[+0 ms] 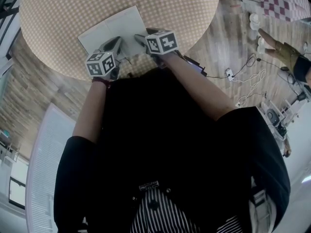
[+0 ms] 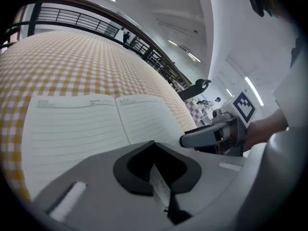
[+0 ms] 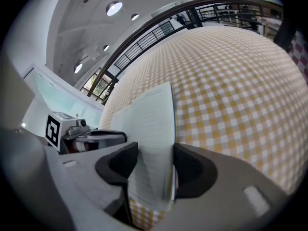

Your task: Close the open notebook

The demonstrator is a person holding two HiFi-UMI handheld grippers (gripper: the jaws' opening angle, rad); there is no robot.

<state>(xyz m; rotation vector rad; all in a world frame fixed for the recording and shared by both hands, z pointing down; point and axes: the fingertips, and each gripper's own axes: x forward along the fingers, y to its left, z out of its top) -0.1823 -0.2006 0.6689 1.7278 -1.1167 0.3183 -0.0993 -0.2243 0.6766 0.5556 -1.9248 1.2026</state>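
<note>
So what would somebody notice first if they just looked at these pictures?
The open notebook, white on the round yellow-checked table, near its edge. Then the right gripper, with the notebook's right-hand side between its jaws.

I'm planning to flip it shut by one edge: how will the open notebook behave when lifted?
The notebook probably flexes: its right half bows between the jaws of the right hand-held gripper. It looks thin, so likely light, and may slide on the tablecloth unless held down.
</note>
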